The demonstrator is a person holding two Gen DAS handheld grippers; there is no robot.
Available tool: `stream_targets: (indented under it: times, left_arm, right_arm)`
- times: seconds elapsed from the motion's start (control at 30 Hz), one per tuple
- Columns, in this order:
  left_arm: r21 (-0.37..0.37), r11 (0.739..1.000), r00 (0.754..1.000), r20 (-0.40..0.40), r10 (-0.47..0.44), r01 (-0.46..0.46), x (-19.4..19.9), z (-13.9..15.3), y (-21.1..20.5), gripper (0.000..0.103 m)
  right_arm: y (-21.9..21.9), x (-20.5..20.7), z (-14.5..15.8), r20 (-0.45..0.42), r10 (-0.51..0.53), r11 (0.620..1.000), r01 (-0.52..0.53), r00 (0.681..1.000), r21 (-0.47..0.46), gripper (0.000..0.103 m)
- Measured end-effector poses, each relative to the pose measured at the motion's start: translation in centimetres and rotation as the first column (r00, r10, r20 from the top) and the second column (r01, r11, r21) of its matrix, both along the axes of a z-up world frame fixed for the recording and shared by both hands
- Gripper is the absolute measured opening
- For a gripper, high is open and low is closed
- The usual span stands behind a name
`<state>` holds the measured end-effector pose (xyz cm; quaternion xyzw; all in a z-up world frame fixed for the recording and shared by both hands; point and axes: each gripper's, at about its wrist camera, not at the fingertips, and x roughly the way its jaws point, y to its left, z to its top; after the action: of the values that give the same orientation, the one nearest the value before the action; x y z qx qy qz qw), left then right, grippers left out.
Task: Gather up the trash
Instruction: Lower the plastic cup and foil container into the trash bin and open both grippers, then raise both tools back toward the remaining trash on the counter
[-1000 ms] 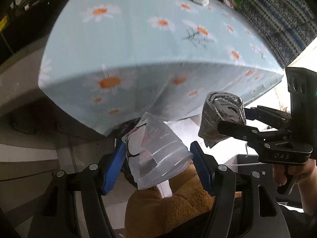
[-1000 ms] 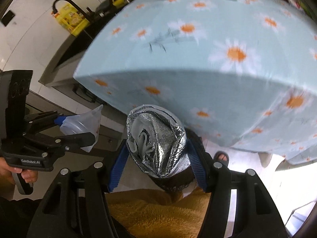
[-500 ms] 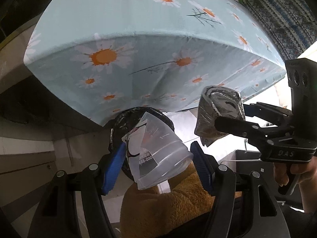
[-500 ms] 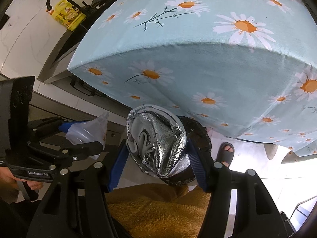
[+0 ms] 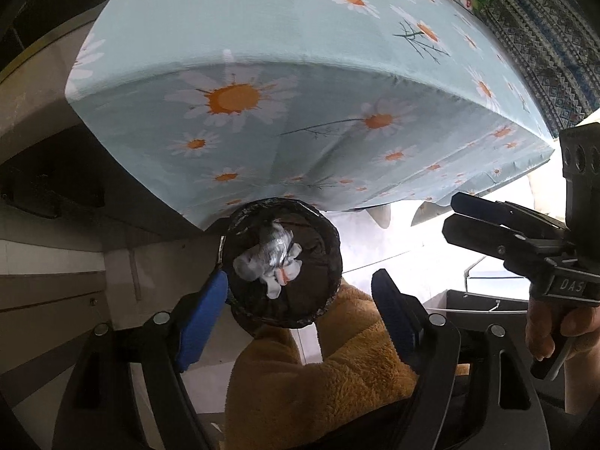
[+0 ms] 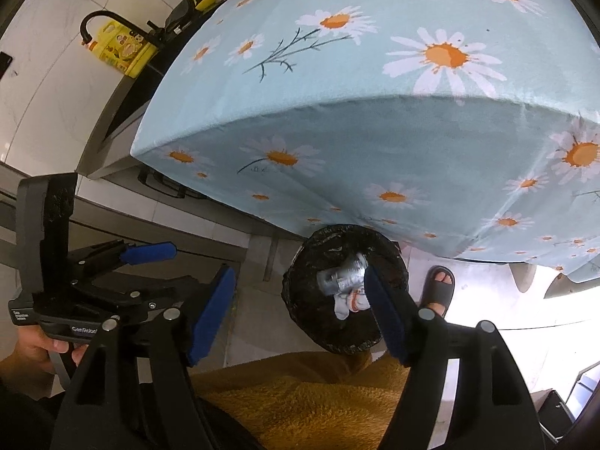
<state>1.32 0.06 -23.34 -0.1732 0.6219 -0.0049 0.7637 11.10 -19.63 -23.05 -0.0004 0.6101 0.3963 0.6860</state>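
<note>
I saw crumpled white and foil trash (image 5: 270, 262) lying in the black-lined bin (image 5: 330, 247) beside the table's edge.

Your left gripper (image 5: 300, 311) pointed steeply down, its jaws having just opened, with nothing between the blue pads. Your right gripper (image 6: 300, 315) did the same, jaws just opened and empty. Your right hand (image 5: 551, 322) gripped its handle, your left hand (image 6: 33, 352) its own.

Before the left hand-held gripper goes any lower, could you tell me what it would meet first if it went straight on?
Most likely the black-lined trash bin, which sits between and beyond the open, empty left hand-held gripper, and then the crumpled trash inside it; depth is uncertain.
</note>
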Motion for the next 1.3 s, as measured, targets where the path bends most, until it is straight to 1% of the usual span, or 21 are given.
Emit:
stream_targets:
  times: [0.23, 0.47, 0.57, 0.67, 0.7, 0.77, 0.87, 0.93, 1.03, 1.13, 1.23, 1.3]
  left_arm:
    - [-0.004, 1.000, 1.000, 0.016, 0.003, -0.003, 0.0, 0.5, 0.2, 0.077]
    - [-0.022, 1.000, 0.999, 0.044, 0.021, -0.020, -0.3, 1.9, 1.1, 0.077]
    - [-0.033, 0.999, 0.997, 0.074, 0.004, -0.001, -0.4, 3.3, 1.2, 0.077]
    - [-0.035, 0.999, 0.993, 0.115, -0.004, 0.008, -0.2, 4.8, 1.4, 0.077]
    - [-0.037, 0.999, 0.991, 0.132, -0.003, 0.008, -0.1, 5.4, 1.5, 0.077]
    - [-0.039, 0.999, 0.985, 0.172, -0.003, 0.010, 0.2, 6.7, 1.7, 0.077]
    - [-0.019, 1.000, 0.973, 0.230, 0.002, 0.002, 0.8, 8.7, 2.0, 0.080]
    - [-0.014, 1.000, 0.968, 0.251, 0.011, -0.008, 1.1, 9.4, 2.3, 0.081]
    - [-0.001, 0.999, 0.960, 0.277, 0.045, -0.047, 1.7, 10.5, 2.8, 0.085]
    - [0.011, 0.995, 0.954, 0.285, 0.092, -0.100, 2.6, 11.0, 3.3, 0.090]
    - [0.001, 0.988, 0.945, 0.294, 0.146, -0.153, 3.1, 11.5, 4.1, 0.090]
    - [0.011, 0.978, 0.935, 0.298, 0.194, -0.207, 3.7, 11.9, 4.4, 0.090]
  right_arm:
    - [0.1, 0.0, 0.7, 0.018, -0.003, 1.000, 0.003, 1.000, -0.004, 0.071]
    - [0.3, 0.1, 3.0, 0.063, -0.016, 1.000, 0.016, 0.998, 0.001, 0.071]
    - [0.2, 0.0, 4.7, 0.097, -0.027, 1.000, 0.027, 0.995, 0.005, 0.071]
    - [0.2, -0.1, 7.3, 0.183, -0.026, 1.000, 0.028, 0.983, -0.008, 0.073]
    - [0.2, -0.1, 8.1, 0.207, -0.027, 0.999, 0.030, 0.978, -0.010, 0.075]
    - [0.2, 0.2, 9.1, 0.235, -0.032, 0.999, 0.035, 0.971, -0.010, 0.077]
    - [0.2, 1.2, 10.8, 0.278, -0.032, 0.999, 0.037, 0.960, -0.012, 0.079]
    - [0.6, 2.0, 11.3, 0.300, -0.020, 1.000, 0.026, 0.954, -0.018, 0.080]
    - [1.0, 3.8, 11.9, 0.335, 0.007, 1.000, 0.003, 0.942, -0.029, 0.084]
    - [1.4, 6.5, 12.4, 0.350, 0.044, 0.999, -0.030, 0.936, -0.044, 0.084]
    - [1.9, 9.2, 13.0, 0.366, 0.085, 0.996, -0.074, 0.927, -0.045, 0.084]
    - [2.2, 11.2, 13.5, 0.378, 0.111, 0.994, -0.102, 0.919, -0.045, 0.084]
